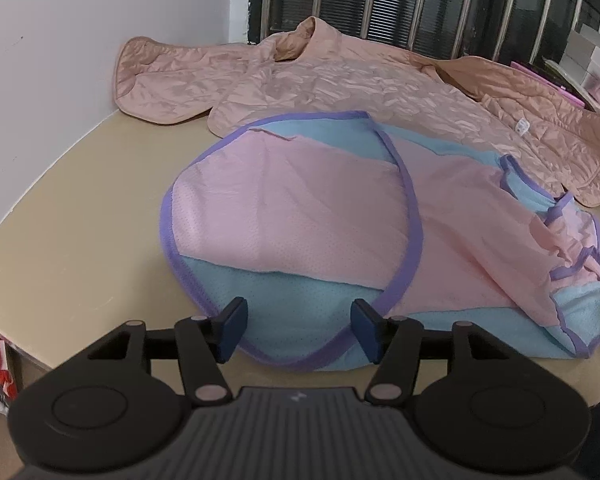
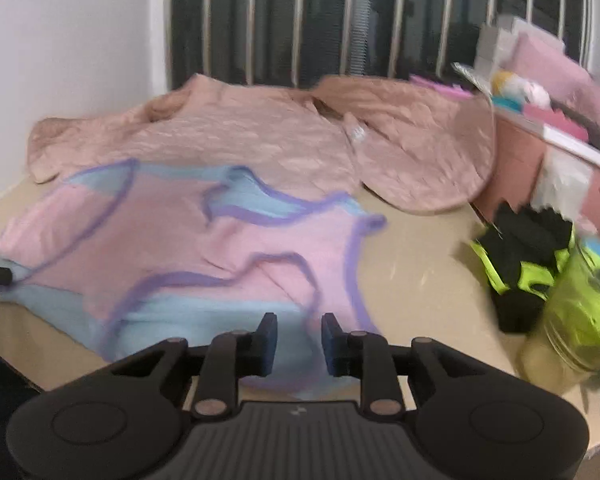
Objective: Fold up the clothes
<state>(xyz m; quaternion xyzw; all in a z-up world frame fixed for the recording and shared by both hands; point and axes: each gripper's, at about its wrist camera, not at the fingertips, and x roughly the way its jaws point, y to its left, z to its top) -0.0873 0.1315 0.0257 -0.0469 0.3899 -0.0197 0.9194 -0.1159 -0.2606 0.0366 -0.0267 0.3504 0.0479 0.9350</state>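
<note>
Right in front of the left gripper (image 1: 300,330) lies a thin pink and blue top (image 1: 300,216) with purple edges. It is spread out on a tan table (image 1: 80,220). The left gripper's two blue pads stand wide apart, with the near blue hem of the top between them. The pads do not squeeze the cloth, so this gripper holds nothing.

Just ahead of the right gripper (image 2: 299,340) is the other side of the same top (image 2: 204,248). Its pads sit closer together, with a gap, and the blue hem shows in that gap. The picture is blurry there, but the pads do not seem to pinch the cloth, so it has let go.

Farther out past both grippers, behind the top, a puffy peach jacket (image 1: 340,80) lies flat, and the top's far edge rests on it. Behind the jacket is a dark window with pale bars (image 1: 420,0).

Off to the right of the right gripper sit a black and green bundle (image 2: 528,256), a green see-through jar (image 2: 576,320) and pink boxes (image 2: 540,152).
</note>
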